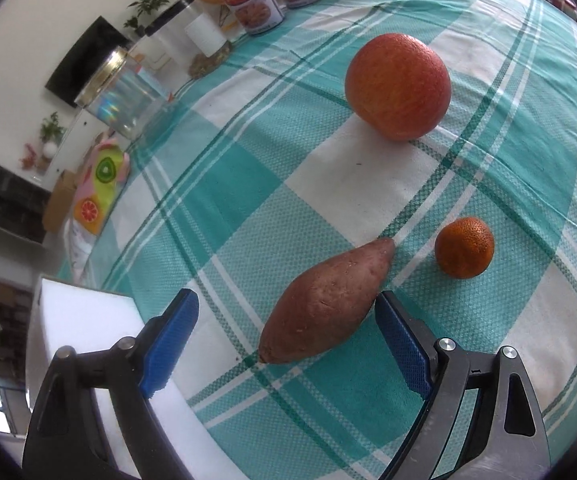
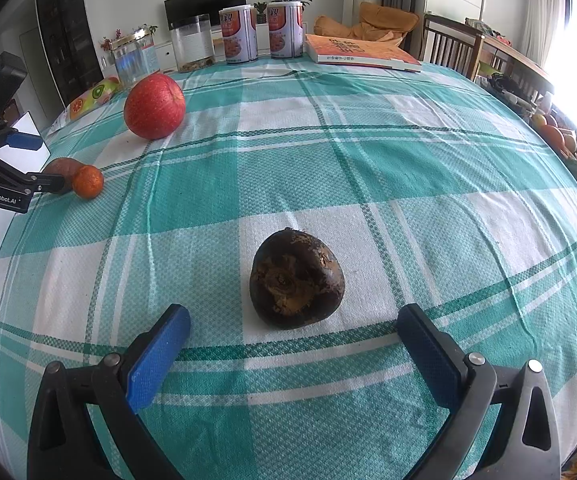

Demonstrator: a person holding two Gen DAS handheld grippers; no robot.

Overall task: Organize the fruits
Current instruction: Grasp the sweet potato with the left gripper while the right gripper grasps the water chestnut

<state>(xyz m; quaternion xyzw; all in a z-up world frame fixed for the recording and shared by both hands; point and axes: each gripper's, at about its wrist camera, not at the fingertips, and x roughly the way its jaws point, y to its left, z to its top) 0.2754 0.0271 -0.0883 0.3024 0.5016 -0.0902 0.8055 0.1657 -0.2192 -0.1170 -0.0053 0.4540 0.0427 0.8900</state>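
A reddish sweet potato (image 1: 328, 304) lies on the checked tablecloth between the open fingers of my left gripper (image 1: 286, 312); its right finger is close to or touching it. A small tangerine (image 1: 463, 248) lies just right of it and a large red apple (image 1: 398, 86) farther off. My right gripper (image 2: 292, 328) is open, just in front of a dark brown round root (image 2: 296, 278) that lies beyond its fingertips. The right wrist view also shows the apple (image 2: 154, 106), tangerine (image 2: 87, 181), sweet potato (image 2: 60, 166) and left gripper (image 2: 28, 162) at far left.
A white foam block (image 1: 88, 320) stands by the left finger at the table's edge. At the far edge stand two printed cans (image 2: 238, 36), clear jars (image 2: 192, 42) and a book (image 2: 360, 54). A fruit-print packet (image 2: 92, 96) lies at the left edge. Chairs (image 2: 452, 46) stand at right.
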